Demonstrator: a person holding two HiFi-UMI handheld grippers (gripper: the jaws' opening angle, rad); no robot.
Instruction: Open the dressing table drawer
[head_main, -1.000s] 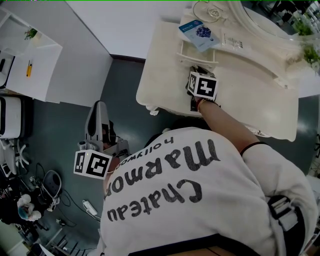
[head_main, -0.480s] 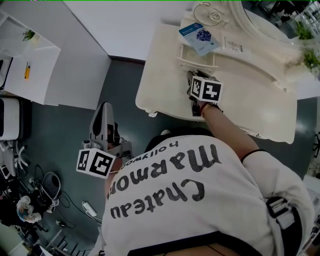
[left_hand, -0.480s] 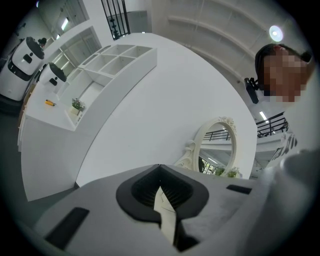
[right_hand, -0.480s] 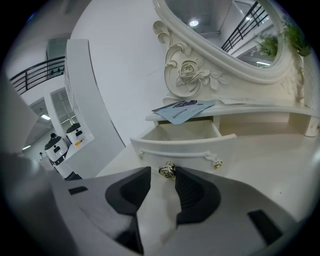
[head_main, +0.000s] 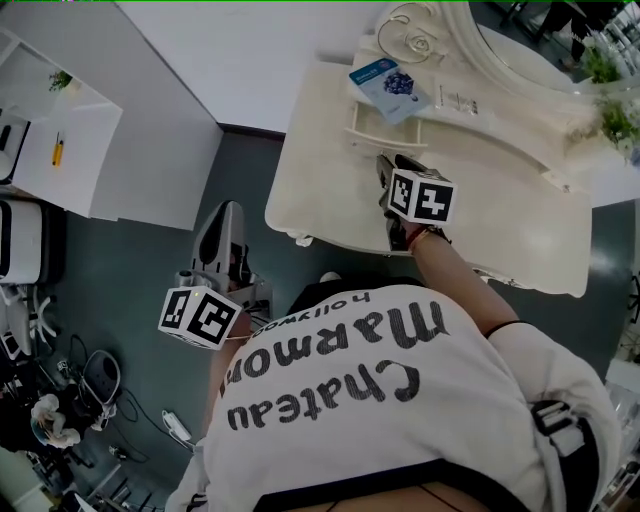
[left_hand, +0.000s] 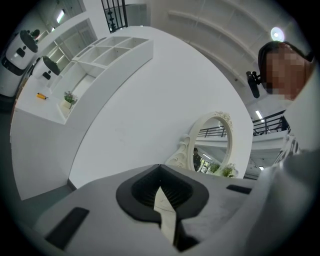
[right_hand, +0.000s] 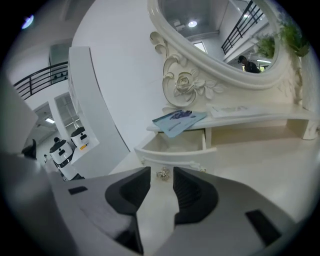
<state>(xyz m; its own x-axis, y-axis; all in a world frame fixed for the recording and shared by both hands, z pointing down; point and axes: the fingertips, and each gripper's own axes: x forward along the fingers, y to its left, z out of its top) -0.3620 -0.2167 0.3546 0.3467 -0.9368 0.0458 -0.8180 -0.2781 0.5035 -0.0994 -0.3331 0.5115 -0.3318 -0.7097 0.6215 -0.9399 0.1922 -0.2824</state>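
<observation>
Dark grey-green floor (head_main: 130, 270) is seen around a cream dressing table (head_main: 320, 170) that is set against a white wall (head_main: 250, 50). An oval mirror (right_hand: 220, 40) in a carved frame is carried at the back of the table. Under a low shelf (right_hand: 260, 114) at the mirror's foot, the drawer (right_hand: 172, 145) is found pulled out over the worktop (right_hand: 260, 160), with its front turned towards the person. A blue packet (right_hand: 179, 120) is laid on the shelf, and one corner of it overhangs the open drawer. A small metal knob (right_hand: 162, 173) is fixed at the middle of the drawer front.

The right hand-held gripper (right_hand: 161, 180) is held over the worktop and tilted down towards the drawer front. Its jaws are spread and have just been opening. The knob is seen in the gap at their tips and is touched by neither pad, so nothing is pinched.

The left hand-held gripper (left_hand: 160, 175) is held low at the person's left side, over the floor and well apart from the table. Its jaws are pressed together at the tips, with nothing between them. It is pointed level towards the wall, and a white shelving unit (left_hand: 100, 55) is seen beyond it at the left.
</observation>
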